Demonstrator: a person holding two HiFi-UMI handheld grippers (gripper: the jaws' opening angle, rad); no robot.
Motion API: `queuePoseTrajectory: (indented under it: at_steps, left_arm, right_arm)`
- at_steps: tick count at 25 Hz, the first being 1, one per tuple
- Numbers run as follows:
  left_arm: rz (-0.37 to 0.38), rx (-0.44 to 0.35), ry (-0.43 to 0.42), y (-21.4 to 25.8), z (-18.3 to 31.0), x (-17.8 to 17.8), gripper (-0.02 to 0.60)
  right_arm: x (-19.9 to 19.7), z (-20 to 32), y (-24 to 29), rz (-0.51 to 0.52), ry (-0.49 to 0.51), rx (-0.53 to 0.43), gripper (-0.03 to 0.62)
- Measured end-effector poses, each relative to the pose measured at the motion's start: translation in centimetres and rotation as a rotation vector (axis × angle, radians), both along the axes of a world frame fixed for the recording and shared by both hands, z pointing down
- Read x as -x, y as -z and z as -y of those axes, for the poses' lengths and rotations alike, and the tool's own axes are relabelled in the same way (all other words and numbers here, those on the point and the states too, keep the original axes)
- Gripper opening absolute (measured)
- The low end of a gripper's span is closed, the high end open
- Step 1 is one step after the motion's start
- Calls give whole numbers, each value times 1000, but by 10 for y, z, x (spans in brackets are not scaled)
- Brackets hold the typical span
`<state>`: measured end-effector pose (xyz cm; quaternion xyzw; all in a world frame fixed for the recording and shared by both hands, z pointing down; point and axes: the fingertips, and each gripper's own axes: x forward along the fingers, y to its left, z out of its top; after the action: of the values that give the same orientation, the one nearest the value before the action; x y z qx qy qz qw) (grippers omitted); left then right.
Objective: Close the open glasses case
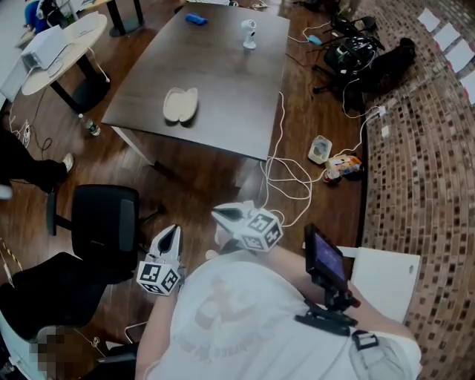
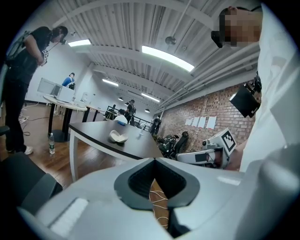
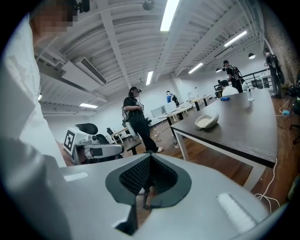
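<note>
Two grippers hang low in front of the wearer, both well apart from the surface [image 1: 223,82]. On the head view's left, the left gripper [image 1: 174,230] points ahead toward the surface. Its own view shows the jaws brought together at the tips with nothing held; only wooden floor [image 2: 157,194] and a strand of white cable show through the hollow behind them. Just beside it, the right gripper [image 1: 217,214] angles across toward the left one, and its jaws are likewise pressed together and empty. The case [image 1: 180,105] lies open on the dark surface, its two pale halves facing up side by side. It is near the edge closest to the grippers and toward the left corner, and neither gripper touches it. In both gripper views it appears as a pale open shell on the surface ahead. Farther back on the same surface stand a small white object [image 1: 249,34] and a blue thing [image 1: 196,18]. A black chair [image 1: 104,215] sits on the floor to the left of the left gripper. White cables [image 1: 286,178] loop over the floor off the surface's near right corner. In the right gripper view a person in dark clothes [image 3: 136,119] stands beyond the surface.
</note>
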<state>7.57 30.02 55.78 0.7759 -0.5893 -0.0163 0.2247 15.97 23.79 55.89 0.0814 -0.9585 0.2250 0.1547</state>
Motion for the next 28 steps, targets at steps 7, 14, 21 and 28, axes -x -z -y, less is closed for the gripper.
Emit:
queuePoseTrajectory:
  at_steps: [7, 14, 21, 28]
  left_arm:
    - [-8, 47, 12, 2, 66, 39, 6]
    - [39, 58, -50, 12, 144, 44, 6]
    - [101, 87, -86, 9, 200, 42, 6]
    - [176, 52, -145, 23, 247, 37, 6]
  right_arm:
    - [43, 70, 4, 22, 11, 27, 8]
    - [58, 144, -3, 33, -19, 74, 8]
    - [56, 199, -12, 43, -42, 92, 8]
    - [54, 235, -16, 51, -75, 112, 8]
